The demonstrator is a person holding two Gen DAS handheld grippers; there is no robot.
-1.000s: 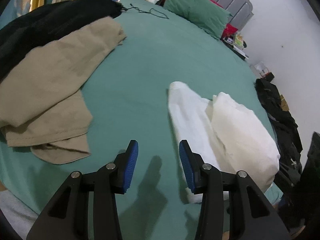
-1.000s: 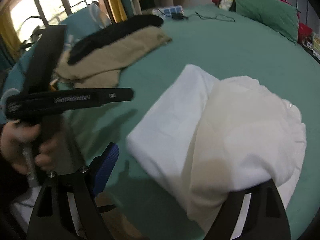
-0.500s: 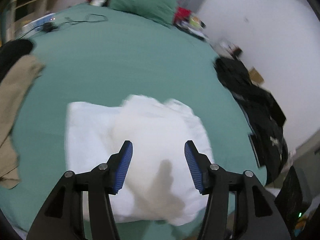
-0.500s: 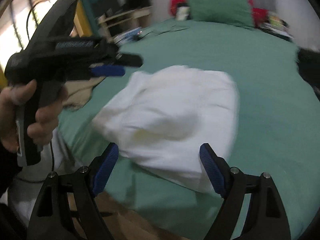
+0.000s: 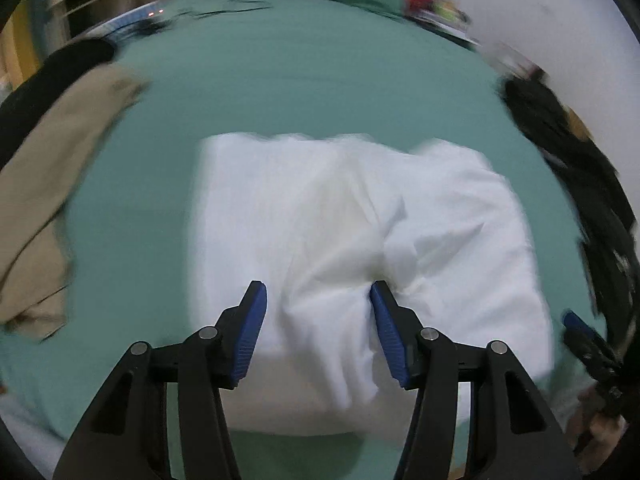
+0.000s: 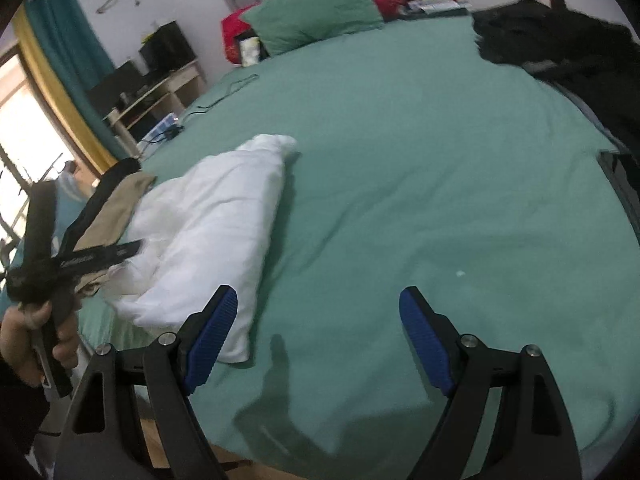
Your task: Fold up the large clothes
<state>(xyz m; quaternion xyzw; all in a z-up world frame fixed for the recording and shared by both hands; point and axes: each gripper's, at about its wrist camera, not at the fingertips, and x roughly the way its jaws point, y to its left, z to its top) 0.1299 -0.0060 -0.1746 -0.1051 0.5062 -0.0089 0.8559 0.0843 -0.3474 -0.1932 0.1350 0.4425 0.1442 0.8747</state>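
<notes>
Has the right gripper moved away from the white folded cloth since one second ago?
Yes. The right gripper now stands open over bare green sheet, with the white folded cloth off to its left; earlier the cloth lay between its fingers.

- Left wrist view: mounted behind the left gripper (image 5: pixel 318 304), aimed steeply down along its two fingers, close over the folded white garment (image 5: pixel 352 240) on the green bed (image 5: pixel 300 92); blurred throughout.
- Facing toward the head of the bed, with a tan garment (image 5: pixel 44 184) at the left edge and dark clothes (image 5: pixel 576 176) at the right.
- Right wrist view: mounted behind the right gripper (image 6: pixel 318 316), tilted down less steeply, over bare sheet near the bed's edge, facing the green pillow (image 6: pixel 316 20).
- Shared by both: white garment (image 6: pixel 216 232), bed (image 6: pixel 420 168), tan garment (image 6: pixel 116 208), dark clothes (image 6: pixel 560 48).
- Left gripper (image 6: pixel 80 256) and holding hand (image 6: pixel 36 336) visible in the right view.
</notes>
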